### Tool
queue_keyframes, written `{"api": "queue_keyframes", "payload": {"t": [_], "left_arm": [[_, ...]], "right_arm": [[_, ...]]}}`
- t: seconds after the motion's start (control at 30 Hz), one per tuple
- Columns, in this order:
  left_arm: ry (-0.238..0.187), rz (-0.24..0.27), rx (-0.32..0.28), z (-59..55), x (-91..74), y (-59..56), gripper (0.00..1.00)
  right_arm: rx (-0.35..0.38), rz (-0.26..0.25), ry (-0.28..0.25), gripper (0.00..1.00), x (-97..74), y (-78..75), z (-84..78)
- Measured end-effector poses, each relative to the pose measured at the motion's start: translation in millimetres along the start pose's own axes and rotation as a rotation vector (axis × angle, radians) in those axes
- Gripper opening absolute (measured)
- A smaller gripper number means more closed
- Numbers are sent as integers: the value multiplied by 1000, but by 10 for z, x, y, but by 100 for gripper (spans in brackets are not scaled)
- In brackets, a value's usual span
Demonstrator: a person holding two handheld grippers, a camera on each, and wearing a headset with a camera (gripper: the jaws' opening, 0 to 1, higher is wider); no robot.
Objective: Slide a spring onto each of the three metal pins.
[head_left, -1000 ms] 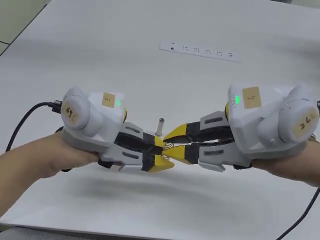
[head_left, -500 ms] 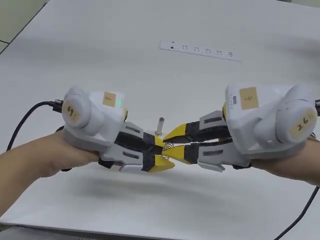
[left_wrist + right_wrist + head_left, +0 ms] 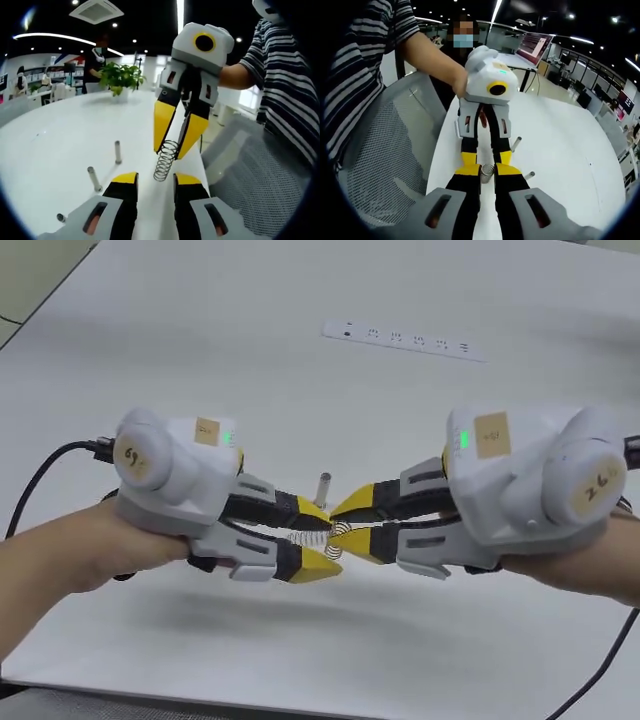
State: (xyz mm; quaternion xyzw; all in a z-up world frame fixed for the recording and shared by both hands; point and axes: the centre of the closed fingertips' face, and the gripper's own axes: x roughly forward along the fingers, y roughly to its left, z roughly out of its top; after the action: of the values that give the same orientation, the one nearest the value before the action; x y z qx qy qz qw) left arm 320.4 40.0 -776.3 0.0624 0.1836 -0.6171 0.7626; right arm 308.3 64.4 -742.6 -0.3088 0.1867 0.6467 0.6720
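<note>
The right gripper (image 3: 487, 172) had its tongs pinched on one end of a spring (image 3: 165, 160), the yellow tips squeezing the top coils from both sides. In the left gripper view the spring hung out of those tips at a slant, its free end reaching down toward the left gripper (image 3: 156, 181). The left gripper's tongs were spread, with a clear gap between the two yellow tips, and the spring's free end sat at that gap. Whether the lowest coil touched either tip was hard to make out. In the head view the two grippers met nose to nose just above the white table (image 3: 200, 340), each held in a hand, with the spring between them.

Three metal pins stood upright on the table off to one side of the grippers, and all three were bare. In the left gripper view they ran in a loose line: the far pin (image 3: 118, 151) near the spring, the middle pin (image 3: 93, 178) closer to the left gripper's tongs, and the near pin (image 3: 60, 217) low at the edge of the view.

A white power strip (image 3: 405, 341) lay well beyond the grippers on the table. A potted plant (image 3: 120, 77) stood at the far end, and a mesh chair (image 3: 385, 150) stood beside the table.
</note>
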Motion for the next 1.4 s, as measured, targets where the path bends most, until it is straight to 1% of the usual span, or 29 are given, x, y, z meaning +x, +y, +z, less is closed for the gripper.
{"api": "queue_keyframes", "payload": {"t": [0.2, 0.3, 0.43, 0.57, 0.63, 0.67, 0.77, 0.9, 1.0, 1.07, 1.13, 1.2, 1.27, 1.3, 1.33, 1.4], "left_arm": [[-8, 13, -34, -22, -84, 34, 22], [-2, 27, -38, -47, -128, 57, 23], [13, 28, -43, -83, -202, 64, 27], [26, 27, -52, -121, -291, 67, 33], [36, 19, -62, -150, -337, 50, 37], [39, 27, -57, -168, -370, 56, 38], [40, 35, -66, -194, -438, 70, 41], [32, 51, -83, -208, -521, 84, 48], [27, 68, -101, -231, -600, 106, 51], [16, 89, -105, -244, -667, 135, 53], [4, 106, -121, -250, -730, 159, 57], [4, 135, -125, -270, -780, 210, 63], [2, 142, -138, -294, -823, 220, 73], [4, 160, -133, -310, -855, 242, 75], [8, 169, -137, -323, -874, 258, 74], [-2, 183, -144, -326, -909, 284, 76]], "right_arm": [[7, -19, 1, 6, -15, -49, -19], [12, -33, 12, 6, -20, -81, -51], [17, -43, 15, 6, -33, -108, -71], [17, -54, 18, 6, -42, -132, -82], [19, -62, 18, 6, -45, -147, -87], [19, -63, 17, 6, -45, -150, -88], [21, -72, 18, 6, -49, -165, -100], [20, -79, 24, 6, -48, -174, -119], [25, -86, 22, 6, -59, -184, -125], [27, -90, 22, 6, -68, -191, -134], [29, -93, 24, 6, -77, -196, -147], [31, -97, 27, 6, -84, -205, -160], [36, -98, 28, 6, -89, -210, -167], [35, -99, 29, 6, -93, -214, -171], [36, -100, 30, 6, -96, -217, -174], [38, -98, 32, 6, -99, -216, -180]]}}
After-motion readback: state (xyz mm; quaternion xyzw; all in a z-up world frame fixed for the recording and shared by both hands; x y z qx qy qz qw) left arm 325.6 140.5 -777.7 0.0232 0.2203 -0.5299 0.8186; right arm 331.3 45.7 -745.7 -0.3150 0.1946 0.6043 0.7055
